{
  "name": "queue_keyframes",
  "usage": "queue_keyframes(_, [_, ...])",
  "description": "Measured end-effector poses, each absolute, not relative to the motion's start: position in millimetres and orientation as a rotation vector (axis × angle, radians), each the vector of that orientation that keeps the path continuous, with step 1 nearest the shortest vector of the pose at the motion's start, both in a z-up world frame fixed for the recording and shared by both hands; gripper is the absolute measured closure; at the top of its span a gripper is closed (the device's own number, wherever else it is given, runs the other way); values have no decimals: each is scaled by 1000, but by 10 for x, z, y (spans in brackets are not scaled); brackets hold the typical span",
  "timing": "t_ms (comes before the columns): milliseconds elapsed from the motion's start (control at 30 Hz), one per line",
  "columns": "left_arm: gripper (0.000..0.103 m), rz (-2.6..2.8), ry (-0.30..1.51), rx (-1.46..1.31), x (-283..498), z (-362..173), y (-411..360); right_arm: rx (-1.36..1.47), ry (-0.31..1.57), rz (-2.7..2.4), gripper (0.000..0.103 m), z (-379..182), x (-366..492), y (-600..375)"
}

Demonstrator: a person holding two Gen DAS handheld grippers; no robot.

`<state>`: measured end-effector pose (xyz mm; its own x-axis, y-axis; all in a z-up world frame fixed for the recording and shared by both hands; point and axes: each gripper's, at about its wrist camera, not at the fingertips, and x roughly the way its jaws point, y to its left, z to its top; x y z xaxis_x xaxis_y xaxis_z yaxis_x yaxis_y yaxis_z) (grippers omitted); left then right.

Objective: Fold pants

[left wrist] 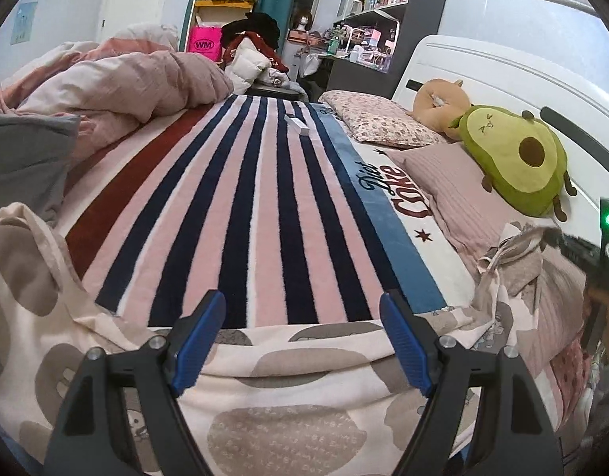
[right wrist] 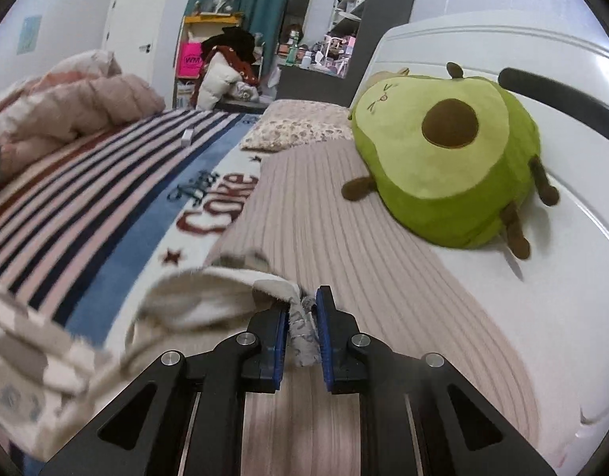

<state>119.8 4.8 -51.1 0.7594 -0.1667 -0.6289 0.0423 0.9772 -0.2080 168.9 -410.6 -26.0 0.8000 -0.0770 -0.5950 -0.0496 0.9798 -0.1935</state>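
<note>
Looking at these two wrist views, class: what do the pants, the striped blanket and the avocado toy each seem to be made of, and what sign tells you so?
Pants: soft, matte woven or flannel-like cloth, probably cotton; it drapes and creases loosely where the right gripper pinches it.
Striped blanket: plush fleece or towelling; the surface looks fuzzy.
Avocado toy: short-pile plush over stuffing; rounded, velvety, no shine.

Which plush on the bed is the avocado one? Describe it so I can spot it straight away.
Start at the white headboard at the far right of the bed. Leaning against it is the avocado plush: bright green, with a pale cut face, a brown pit and stubby brown limbs. The tan plush behind it is plain orange-beige.
</note>
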Motion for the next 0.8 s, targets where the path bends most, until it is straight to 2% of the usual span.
queue_keyframes(200, [26, -98, 708, -197, 1213, -581, 159, -215, 572, -30, 93, -128, 1885, -3971])
queue_keyframes(233, [26, -99, 710, -201, 1217, -591, 168, -202, 569, -25, 86, -117, 1910, -3969])
queue_keyframes(300, [26, -103, 711, -202, 1230, -600, 166, -201, 572, -16, 66, -118, 1956, -3927])
queue_keyframes(333, [26, -104, 710, -199, 1231, -602, 166, -215, 585, -9, 46, -137, 1988, -3892])
queue_keyframes(367, [26, -104, 709, -196, 1230, -602, 161, -229, 593, -11, 36, -151, 2011, -3861])
queue_keyframes(500, [26, -101, 698, -194, 1203, -597, 199, -211, 571, -26, 33, -124, 1877, -3857])
queue_keyframes(600, [26, -107, 690, -207, 1165, -583, 248, -129, 564, -42, 27, -63, 1629, -3997])
queue_keyframes(700, [26, -107, 684, -214, 1129, -574, 289, -42, 618, -7, 28, -104, 1447, -4122])
queue_keyframes(767, [26, -114, 682, -227, 1117, -571, 316, 30, 734, 73, 43, -255, 1430, -4147])
queue_keyframes(800, [26, -116, 680, -237, 1111, -571, 335, 42, 778, 79, 47, -327, 1459, -4133])
